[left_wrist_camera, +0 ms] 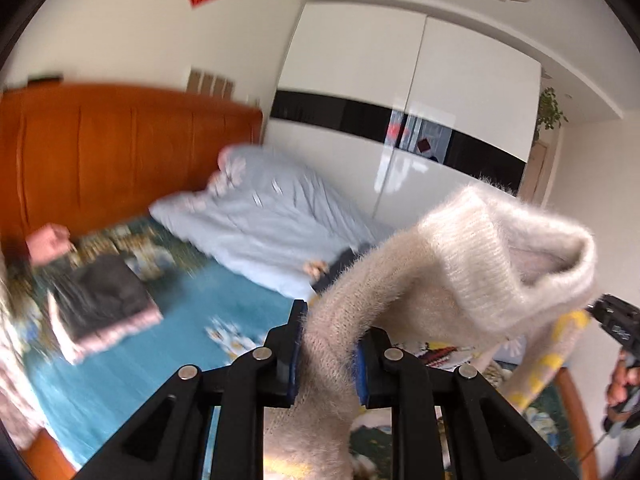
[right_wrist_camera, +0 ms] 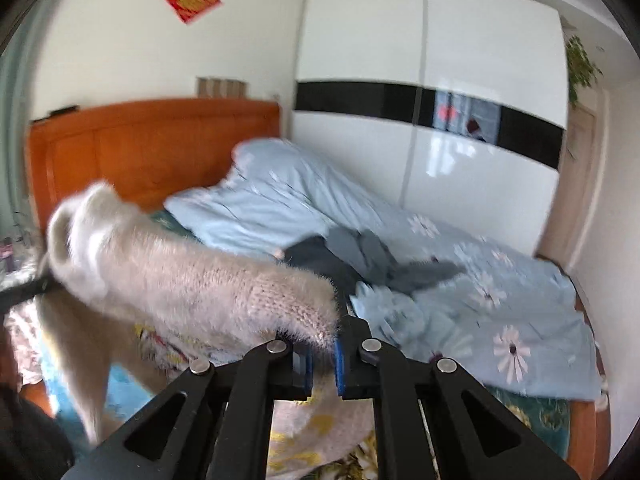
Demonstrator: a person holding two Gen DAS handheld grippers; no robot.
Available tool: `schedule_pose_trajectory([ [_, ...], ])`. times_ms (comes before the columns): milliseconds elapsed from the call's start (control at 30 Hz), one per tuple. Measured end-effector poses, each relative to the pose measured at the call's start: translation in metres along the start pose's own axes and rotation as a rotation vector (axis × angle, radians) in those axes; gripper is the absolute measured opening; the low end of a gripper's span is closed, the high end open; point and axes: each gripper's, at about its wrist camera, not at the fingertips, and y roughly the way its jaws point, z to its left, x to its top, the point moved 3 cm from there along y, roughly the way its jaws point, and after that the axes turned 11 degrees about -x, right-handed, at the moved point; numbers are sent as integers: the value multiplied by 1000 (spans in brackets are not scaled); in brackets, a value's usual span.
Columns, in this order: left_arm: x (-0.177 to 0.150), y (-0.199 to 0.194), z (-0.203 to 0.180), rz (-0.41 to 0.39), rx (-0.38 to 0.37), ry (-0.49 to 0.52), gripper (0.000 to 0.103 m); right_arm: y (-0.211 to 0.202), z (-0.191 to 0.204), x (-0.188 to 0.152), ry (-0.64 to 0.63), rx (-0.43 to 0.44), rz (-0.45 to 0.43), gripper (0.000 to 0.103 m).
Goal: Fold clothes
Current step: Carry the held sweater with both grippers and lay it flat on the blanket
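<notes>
My left gripper (left_wrist_camera: 329,354) is closed on the fuzzy cream sweater (left_wrist_camera: 460,264); the knit fills the narrow gap between the two blue pads (left_wrist_camera: 362,376) and touches both of them. From this pinch the sweater rises up and to the right, and its ribbed collar stands open above the fingers. Below the fingers more of the same knit hangs down.

My right gripper (right_wrist_camera: 323,360) is also closed on the sweater (right_wrist_camera: 208,280). Only a thin fold is between its blue pads (right_wrist_camera: 339,364), so the gap there is smaller. A fuzzy edge lies over the fingertips, and the cloth stretches away to the left, where the collar is blurred. So the sweater is held in the air between my two grippers, above the bed (right_wrist_camera: 528,412).

On the right edge of the left wrist view I see the other gripper (left_wrist_camera: 618,326), near the sweater's side.

Farther out, a pile of folded clothes (left_wrist_camera: 104,300), dark on top and pink below, lies on the teal sheet (left_wrist_camera: 132,376), near the orange headboard (left_wrist_camera: 120,148). A light blue duvet (right_wrist_camera: 460,300) with flowers is bunched on the far side of the bed, and some dark grey garments (right_wrist_camera: 360,260) rest on it. Behind stands a white wardrobe (right_wrist_camera: 460,60) with a black band.
</notes>
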Motion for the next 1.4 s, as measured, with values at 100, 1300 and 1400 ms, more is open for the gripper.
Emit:
schedule_pose_trajectory([
  [100, 9, -32, 3, -32, 3, 0, 22, -36, 7, 6, -4, 109, -19, 8],
  [1300, -142, 278, 52, 768, 170, 33, 47, 234, -32, -201, 415, 179, 836, 8],
  [1400, -146, 268, 68, 741, 158, -36, 61, 251, -33, -210, 435, 153, 863, 8],
])
